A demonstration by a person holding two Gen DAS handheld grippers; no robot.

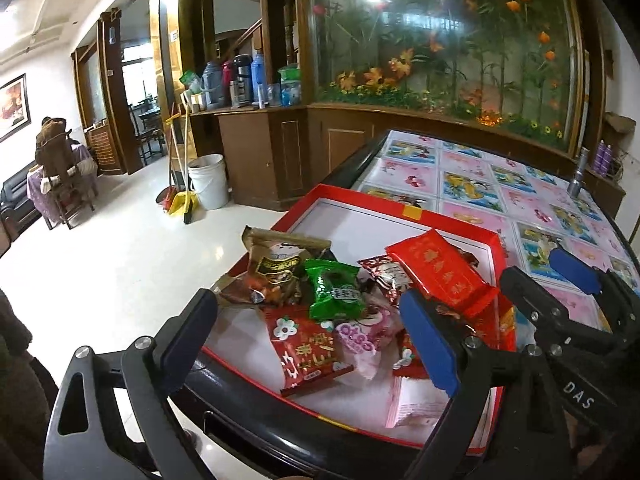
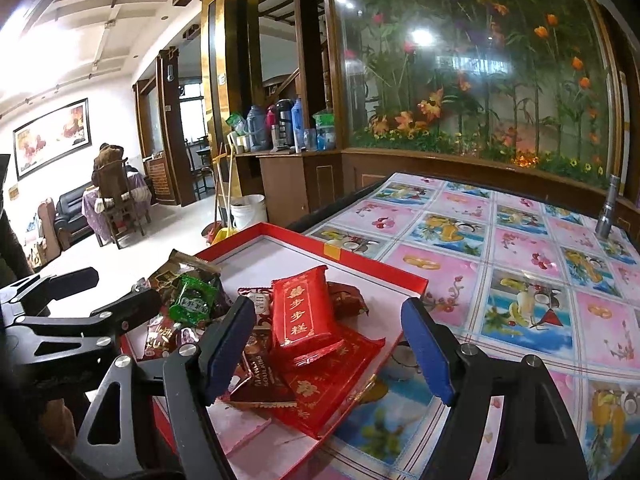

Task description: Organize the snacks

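Blue-padded jaws of my left tool (image 1: 316,332) stand wide over the snack pile, gripping nothing; a green packet (image 1: 334,290) and red packet (image 1: 442,270) lie just ahead inside the red box (image 1: 404,210) on the worktop (image 1: 520,184). From the right wrist, my right tool (image 2: 332,348) gapes empty astride the box's near corner, the red packet (image 2: 304,308) just ahead of its left pad.

Glossy crinkled foil and plastic are seen on the snack packets (image 1: 332,292). The red box (image 1: 352,196) looks like matt cardboard. The table (image 2: 520,240) at right is covered by shiny printed vinyl.
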